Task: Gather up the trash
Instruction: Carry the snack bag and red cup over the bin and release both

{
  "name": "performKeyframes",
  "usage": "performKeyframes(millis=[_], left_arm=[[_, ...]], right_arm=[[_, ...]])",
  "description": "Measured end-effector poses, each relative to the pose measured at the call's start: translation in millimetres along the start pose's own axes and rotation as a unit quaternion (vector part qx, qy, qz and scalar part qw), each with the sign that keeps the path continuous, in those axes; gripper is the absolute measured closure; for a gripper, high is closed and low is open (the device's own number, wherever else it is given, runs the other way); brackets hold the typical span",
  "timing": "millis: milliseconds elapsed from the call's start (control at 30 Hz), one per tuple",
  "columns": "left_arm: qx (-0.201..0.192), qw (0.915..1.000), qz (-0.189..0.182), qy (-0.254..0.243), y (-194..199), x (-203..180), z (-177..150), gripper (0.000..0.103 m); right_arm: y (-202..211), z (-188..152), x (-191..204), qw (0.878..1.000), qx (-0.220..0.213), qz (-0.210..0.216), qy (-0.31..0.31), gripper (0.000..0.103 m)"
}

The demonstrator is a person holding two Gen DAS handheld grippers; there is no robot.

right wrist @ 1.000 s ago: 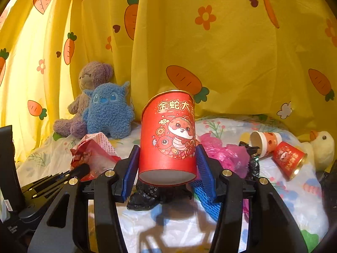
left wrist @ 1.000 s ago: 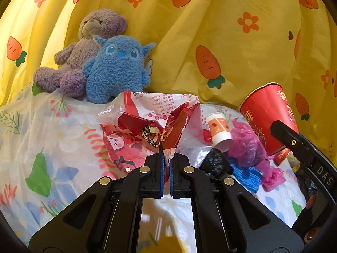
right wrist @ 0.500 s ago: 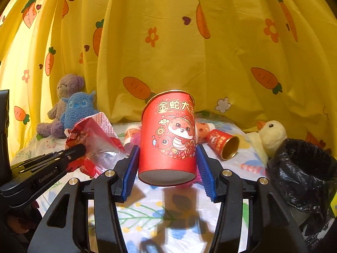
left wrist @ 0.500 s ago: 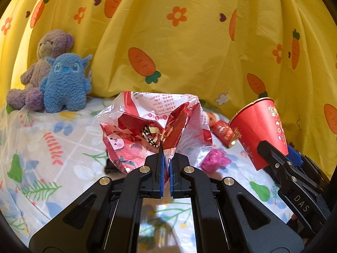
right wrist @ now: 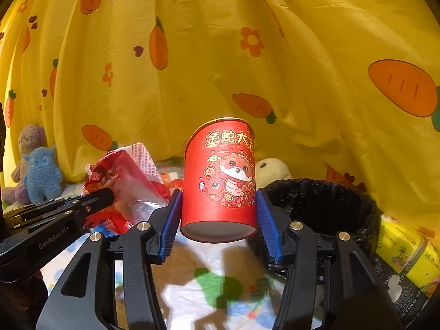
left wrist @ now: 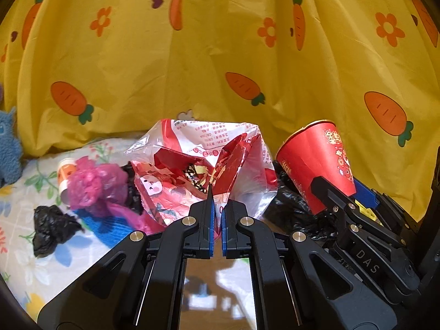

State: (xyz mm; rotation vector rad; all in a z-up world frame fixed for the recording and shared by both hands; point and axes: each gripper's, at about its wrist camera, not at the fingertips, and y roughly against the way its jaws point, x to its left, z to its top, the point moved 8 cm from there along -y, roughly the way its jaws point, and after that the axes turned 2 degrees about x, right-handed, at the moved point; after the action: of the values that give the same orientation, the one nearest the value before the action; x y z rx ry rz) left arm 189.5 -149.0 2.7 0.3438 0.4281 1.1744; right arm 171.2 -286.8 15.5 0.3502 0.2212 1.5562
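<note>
Black-lined bin (right wrist: 324, 206) has swung into view just past the red cup (right wrist: 220, 181), clamped in the right gripper (right wrist: 218, 220) jaws; the left gripper (left wrist: 217, 220) pinches the crumpled wrapper (left wrist: 203, 165), so dropping both seems next.

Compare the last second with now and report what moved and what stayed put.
Both hands swung sideways with their loads toward the black-lined bin, which has come into the right wrist view just behind the red cup; the plush toys slid off to the left. Unchanged: the left gripper stays shut on the crumpled snack bag, the right gripper stays clamped on the cup.
</note>
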Motion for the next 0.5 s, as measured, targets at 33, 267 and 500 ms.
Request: performKeyframes(millis=[33,267,500], left_arm=[[-0.001,0.9999,-0.011,-0.005,-8,-10,4,0.1],[0.002,0.9973,-0.066,-0.032,-55,-69,26,0.1],[0.009,0.9928,-0.109,-0.049,-93,-113,38,0.1]], right_arm=[[0,4,-11,1.0,-0.005,-0.013,-0.003,0.05],[-11,24,-86,0.995,-0.025,-0.093,-0.03,0.05],[-26,30,-127,0.99,-0.022,-0.135,-0.04,0.05]])
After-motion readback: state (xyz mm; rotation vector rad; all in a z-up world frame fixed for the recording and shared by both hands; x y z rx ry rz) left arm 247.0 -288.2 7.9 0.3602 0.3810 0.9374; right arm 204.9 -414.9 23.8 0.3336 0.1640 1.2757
